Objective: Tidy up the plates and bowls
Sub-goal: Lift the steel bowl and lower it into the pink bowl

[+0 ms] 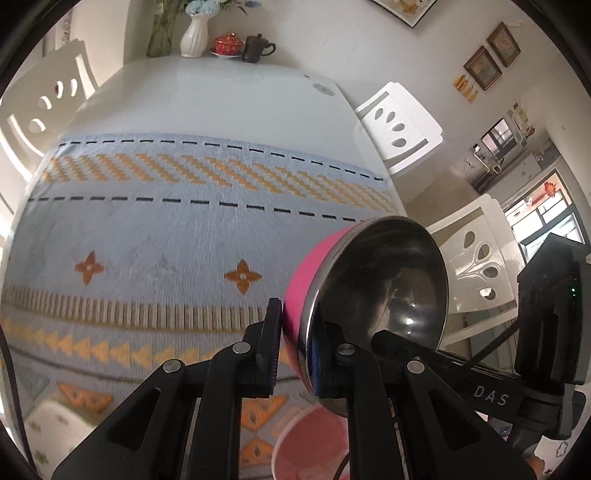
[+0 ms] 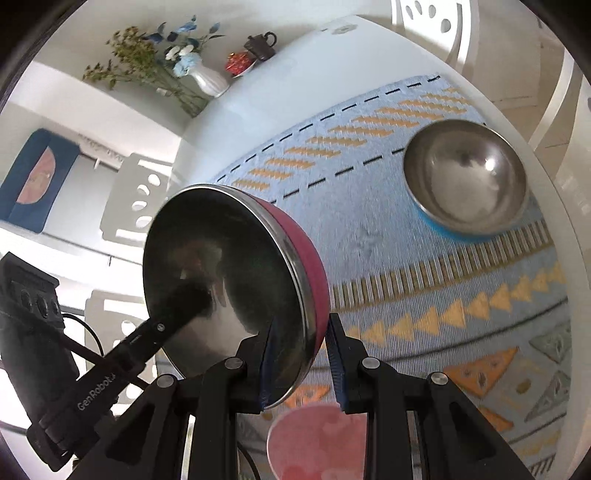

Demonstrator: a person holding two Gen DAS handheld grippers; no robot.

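A white table (image 1: 236, 92) fills most of the room in front of me, and a pale blue woven cloth (image 1: 166, 236) with orange and tan patterns covers its near half. White chairs (image 1: 399, 125) with teardrop cut-outs stand around the table's edges.

Two steel bowls, each with a pink outer wall, are held up off the cloth, tipped on edge so that their shiny insides face each other's side of the scene. The left gripper (image 1: 295, 354) has its fingers closed on the rim of one pink bowl (image 1: 376, 295), one pad on the pink wall and the other inside the steel. The right gripper (image 2: 301, 365) grips the rim of the other pink bowl (image 2: 229, 273) the same way, its blue-ribbed pads either side of the wall. Each gripper's black body shows at the edge of the other's view.

A third steel bowl with a blue outer wall (image 2: 465, 181) sits upright on the cloth, near the table's right edge and well apart from the held bowls.

Below the grippers, a pale pink dish (image 2: 317, 443) lies on the cloth; I cannot tell whether it is a plate or a bowl.

At the far end of the table stand a white ribbed vase (image 1: 194, 35) of flowers, a red lidded pot (image 1: 228, 44) on a saucer, and a dark brown mug (image 1: 256, 48).
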